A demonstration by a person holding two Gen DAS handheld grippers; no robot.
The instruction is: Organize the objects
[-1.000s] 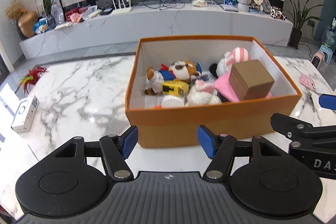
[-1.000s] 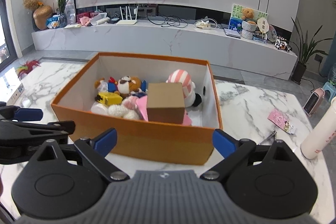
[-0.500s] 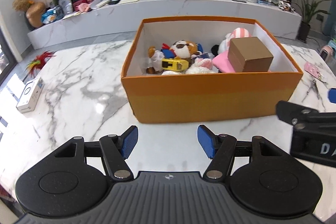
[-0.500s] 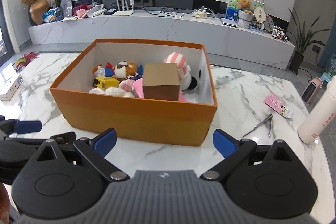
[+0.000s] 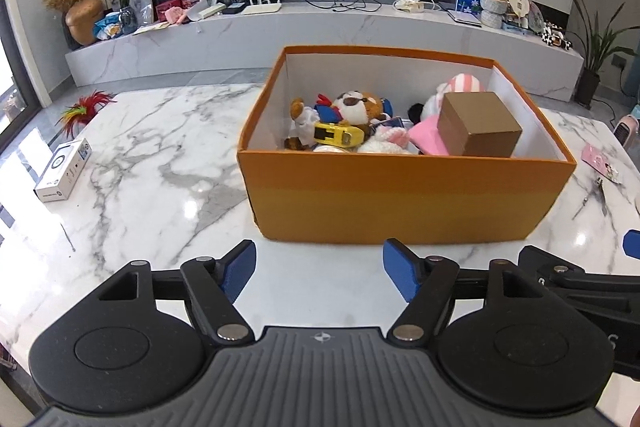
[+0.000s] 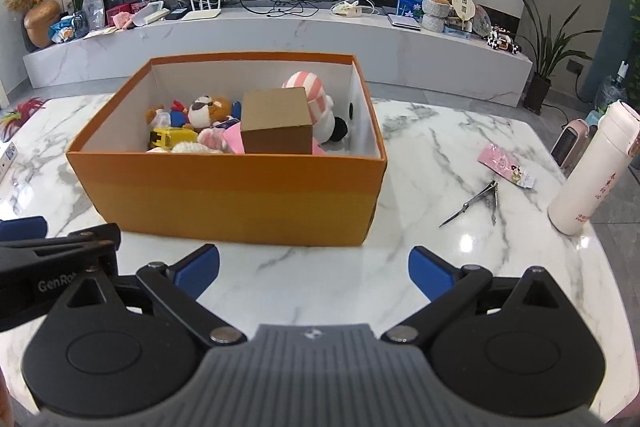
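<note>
Nearest the cameras, the left gripper (image 5: 319, 269) and the right gripper (image 6: 314, 269) hover side by side over the marble table (image 6: 432, 147), just in front of the orange box (image 6: 232, 195); both sets of jaws have just been opening, now stand wide, and have nothing between them. Inside the box lie a brown carton (image 6: 277, 121), a yellow toy car (image 5: 338, 135) and plush toys (image 5: 356, 105). Right of the box lie nail clippers (image 6: 474, 203), then a white bottle (image 6: 588, 171).
</note>
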